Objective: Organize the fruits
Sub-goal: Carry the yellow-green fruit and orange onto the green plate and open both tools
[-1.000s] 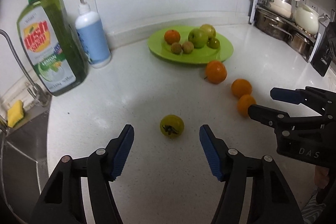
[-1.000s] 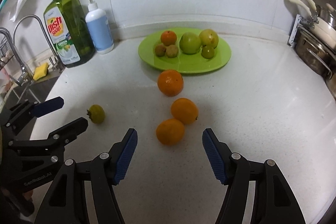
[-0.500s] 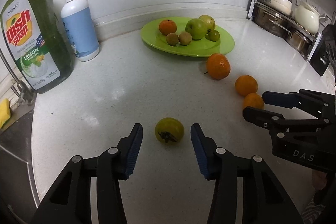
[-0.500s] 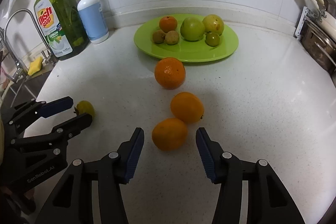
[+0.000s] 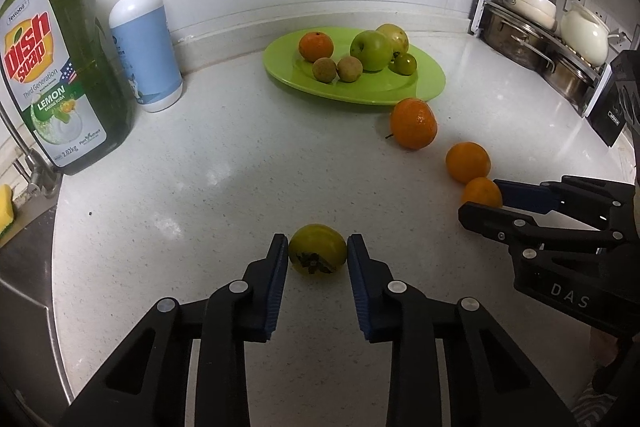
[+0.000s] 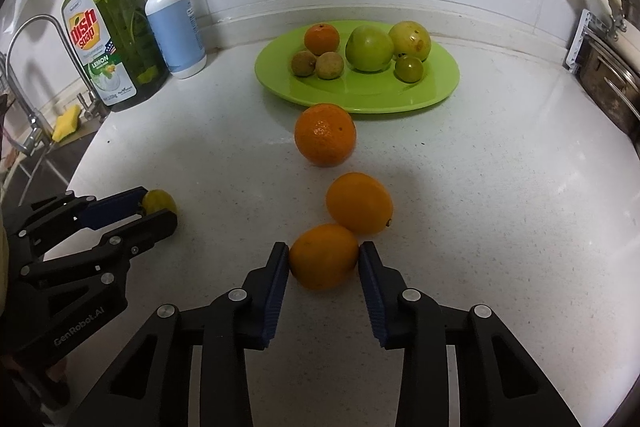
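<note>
My left gripper (image 5: 318, 247) is shut on a yellow-green persimmon (image 5: 317, 254) that rests on the white counter; it also shows in the right wrist view (image 6: 159, 202). My right gripper (image 6: 324, 255) is shut on the nearest orange (image 6: 323, 256), also on the counter. A second orange (image 6: 359, 203) touches it behind, and a larger orange (image 6: 325, 135) lies by the green plate (image 6: 436, 87). The plate holds an orange, a green apple, a yellow fruit, a small green fruit and two brown fruits.
A green dish soap bottle (image 5: 56, 75) and a blue pump bottle (image 5: 144, 43) stand at the back left by the sink and tap (image 6: 24, 75). A rack of pots (image 5: 536, 27) stands at the back right. A yellow sponge (image 6: 67, 117) lies by the sink.
Both grippers moved forward and closed: the left onto the persimmon, the right onto the nearest orange.
</note>
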Demonstrator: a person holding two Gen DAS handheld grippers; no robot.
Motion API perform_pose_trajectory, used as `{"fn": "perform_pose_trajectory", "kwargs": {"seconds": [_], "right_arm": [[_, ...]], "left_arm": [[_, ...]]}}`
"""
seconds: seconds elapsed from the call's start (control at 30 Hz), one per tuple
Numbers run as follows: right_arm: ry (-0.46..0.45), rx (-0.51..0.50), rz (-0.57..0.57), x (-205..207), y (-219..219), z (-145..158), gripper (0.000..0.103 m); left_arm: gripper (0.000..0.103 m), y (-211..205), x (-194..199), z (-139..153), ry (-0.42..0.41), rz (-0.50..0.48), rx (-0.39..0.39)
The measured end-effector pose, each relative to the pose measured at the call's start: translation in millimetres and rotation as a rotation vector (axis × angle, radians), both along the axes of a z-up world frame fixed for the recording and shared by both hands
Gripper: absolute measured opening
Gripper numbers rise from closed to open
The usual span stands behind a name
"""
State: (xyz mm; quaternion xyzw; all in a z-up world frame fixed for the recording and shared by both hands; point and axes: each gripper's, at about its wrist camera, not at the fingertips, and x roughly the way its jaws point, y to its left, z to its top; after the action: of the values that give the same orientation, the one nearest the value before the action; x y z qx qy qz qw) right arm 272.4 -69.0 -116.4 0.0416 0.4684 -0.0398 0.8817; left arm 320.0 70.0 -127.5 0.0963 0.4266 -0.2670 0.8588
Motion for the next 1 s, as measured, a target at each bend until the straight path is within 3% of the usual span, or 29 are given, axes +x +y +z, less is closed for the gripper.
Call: {"fn": "perform_pose_trajectory", "kwargs": {"seconds": [0.5,1.0], "right_arm": [[-0.03,-0.007,0.013,-6,2,7,0.037],[-0.119,-0.028,0.058,-30,1,38,0.037]], "left_arm": [[0.03,2,-8,10,-0.02,0.013,-0.015],[0.03,1,-37,41,-0.08,0.055,-0.043]]}}
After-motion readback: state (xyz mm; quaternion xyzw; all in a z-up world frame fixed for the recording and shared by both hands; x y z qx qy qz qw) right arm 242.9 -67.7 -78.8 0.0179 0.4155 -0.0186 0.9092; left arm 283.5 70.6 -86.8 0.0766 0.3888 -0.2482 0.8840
